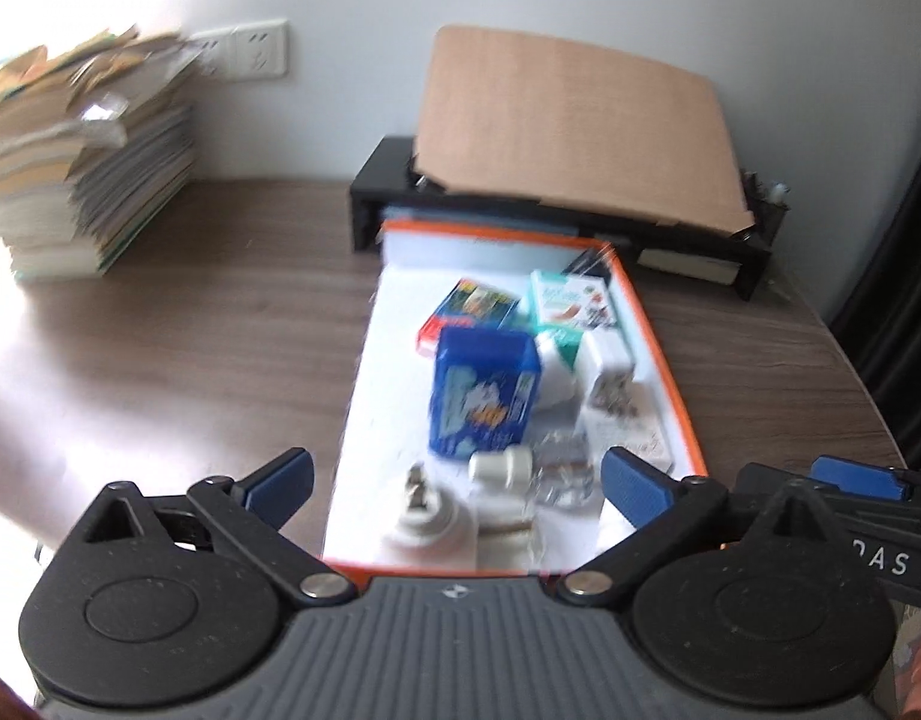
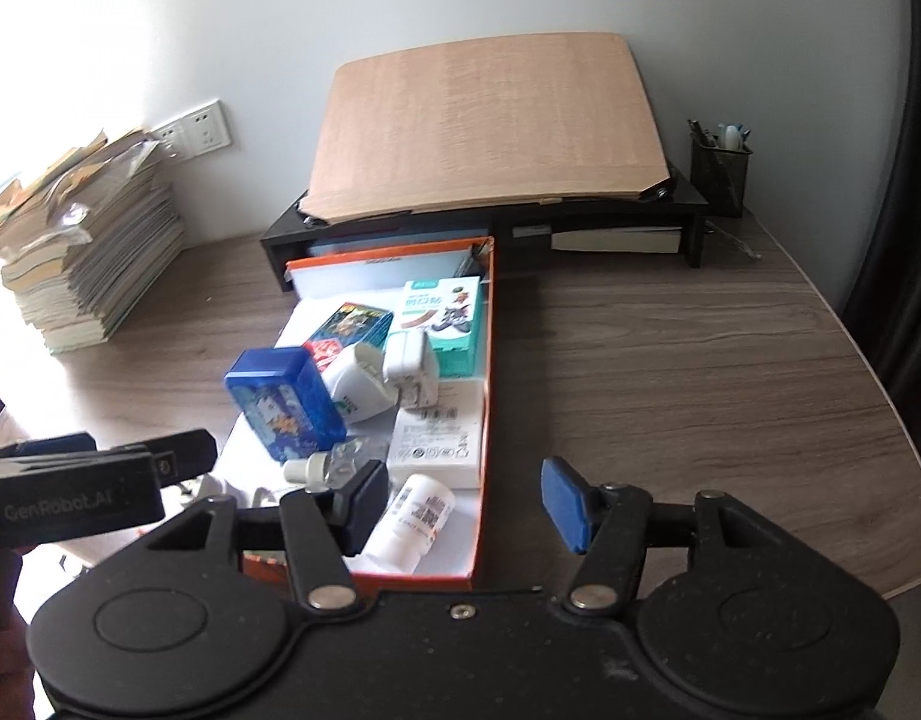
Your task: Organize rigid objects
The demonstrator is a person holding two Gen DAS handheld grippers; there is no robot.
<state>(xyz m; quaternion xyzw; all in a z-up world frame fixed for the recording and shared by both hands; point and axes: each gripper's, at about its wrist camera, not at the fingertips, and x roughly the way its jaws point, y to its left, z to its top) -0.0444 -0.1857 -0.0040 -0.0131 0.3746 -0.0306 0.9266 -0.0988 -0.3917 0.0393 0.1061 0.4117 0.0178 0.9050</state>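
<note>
Both grippers, left [image 1: 454, 483] and right [image 2: 460, 498], stood released and empty; the items lay gathered inside the box [image 2: 487, 360].

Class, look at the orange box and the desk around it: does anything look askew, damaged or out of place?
Yes. Inside the orange box the blue carton stands tilted among small boxes lying at mixed angles, not in rows. The paper stack at the wall is ragged on top.
</note>
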